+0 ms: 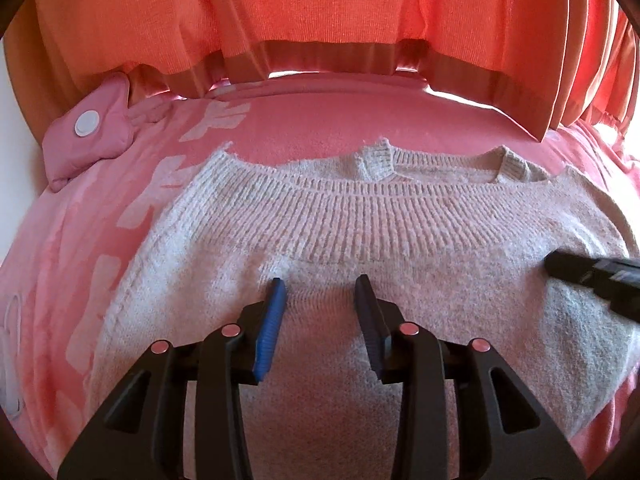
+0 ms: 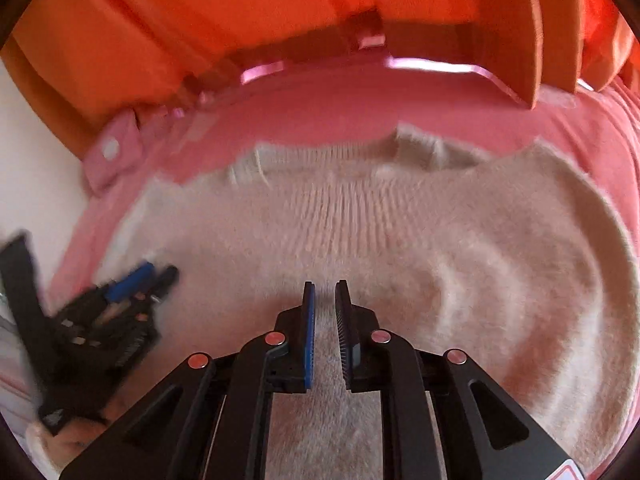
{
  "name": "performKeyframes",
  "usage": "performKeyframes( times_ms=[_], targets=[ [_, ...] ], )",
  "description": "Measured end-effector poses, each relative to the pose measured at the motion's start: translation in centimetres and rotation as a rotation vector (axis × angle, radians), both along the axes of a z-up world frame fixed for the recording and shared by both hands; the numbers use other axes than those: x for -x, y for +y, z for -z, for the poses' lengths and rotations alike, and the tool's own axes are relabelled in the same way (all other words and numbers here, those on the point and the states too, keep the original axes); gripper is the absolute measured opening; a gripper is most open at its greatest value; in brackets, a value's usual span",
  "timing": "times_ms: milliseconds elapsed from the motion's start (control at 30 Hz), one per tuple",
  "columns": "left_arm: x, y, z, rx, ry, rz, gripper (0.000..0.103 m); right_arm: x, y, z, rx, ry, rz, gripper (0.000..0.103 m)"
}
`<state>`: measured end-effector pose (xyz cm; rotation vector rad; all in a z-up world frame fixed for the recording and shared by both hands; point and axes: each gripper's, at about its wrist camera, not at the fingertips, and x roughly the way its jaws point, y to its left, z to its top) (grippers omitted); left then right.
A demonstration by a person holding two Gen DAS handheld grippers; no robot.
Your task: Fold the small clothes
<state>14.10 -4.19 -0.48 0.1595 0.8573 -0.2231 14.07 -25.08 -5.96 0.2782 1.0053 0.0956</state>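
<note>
- A cream knit sweater point(image 1: 360, 240) is laid flat on a pink blanket point(image 1: 320, 120), ribbed neck yoke turned toward the orange curtain point(image 1: 280, 12) at the far side.
- Left tongs point(image 1: 320, 292) are seen released, jaws apart with a clear gap, tips low over the sweater's middle just below the ribbed band; contact with the knit cannot be told.
- Right tongs point(image 2: 325, 292) are seen with a narrow gap between the jaws, nothing gripped between them, set over the sweater's lower middle.
- In the left wrist view, the right tongs' dark tip is seen at the right edge over the sweater's shoulder area.
- In the right wrist view, the left tongs are seen blurred at the left, beside the sweater's left edge.
- A pink padded item point(image 1: 88, 136) with a white round disc is lying on the blanket near the far left, apart from the sweater.
- White block patterning is printed on the blanket, left of the sweater.
</note>
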Motion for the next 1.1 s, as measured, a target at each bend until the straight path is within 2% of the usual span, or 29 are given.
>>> performKeyframes(
  times_ms=[67, 167, 267, 333, 433, 500, 600, 700, 800, 867, 900, 933, 1067, 1100],
  targets=[
    [0.0, 0.0, 0.0, 0.004, 0.002, -0.001, 0.035, 0.6, 0.4, -1.3, 0.011, -0.034, 0.007, 0.014],
    [0.0, 0.4, -0.4, 0.037, 0.012, -0.008, 0.035, 0.4, 1.2, -2.6, -0.044, -0.101, -0.008, 0.014],
    [0.1, 2.2, -2.1, 0.148, -0.009, -0.029, 0.037, -0.8, 2.6, -1.8, -0.021, -0.076, -0.059, 0.014],
    [0.1, 4.3, -3.4, 0.193, -0.041, -0.084, 0.045, -1.9, 3.4, -0.3, 0.029, -0.015, -0.071, 0.013],
    [0.1, 8.7, -4.3, 0.258, -0.042, -0.240, 0.078, -2.5, 4.2, -0.4, 0.068, -0.033, -0.082, 0.014],
    [0.3, 11.9, -3.3, 0.319, 0.013, -0.345, 0.079, -3.2, 4.4, -0.1, 0.054, -0.029, -0.077, 0.014],
    [0.8, 15.3, -0.5, 0.416, 0.138, -0.434, 0.079, -3.7, 4.3, 0.1, 0.044, -0.030, -0.084, 0.014],
    [1.4, 15.9, 1.5, 0.433, 0.200, -0.457, 0.079, -4.7, 4.7, 0.1, 0.041, -0.027, -0.093, 0.014],
    [1.2, 14.6, 1.8, 0.381, 0.179, -0.421, 0.085, -3.7, 3.9, -0.1, 0.033, -0.026, -0.093, 0.014],
    [1.1, 14.2, 1.8, 0.361, 0.168, -0.422, 0.084, -3.6, 3.6, 0.0, 0.023, -0.027, -0.089, 0.014],
    [1.1, 14.0, 1.7, 0.358, 0.163, -0.418, 0.080, -3.7, 3.6, 0.0, 0.017, -0.027, -0.087, 0.014],
    [1.1, 14.0, 1.6, 0.366, 0.158, -0.411, 0.070, -3.8, 3.6, 0.1, 0.012, -0.026, -0.085, 0.014],
    [0.8, 14.6, 1.6, 0.480, 0.170, -0.404, 0.046, -3.7, 3.4, 0.1, 0.000, -0.017, -0.075, 0.014],
    [0.7, 14.5, 1.6, 0.501, 0.176, -0.399, 0.033, -3.6, 3.4, 0.1, 0.000, -0.016, -0.074, 0.014]
  ],
)
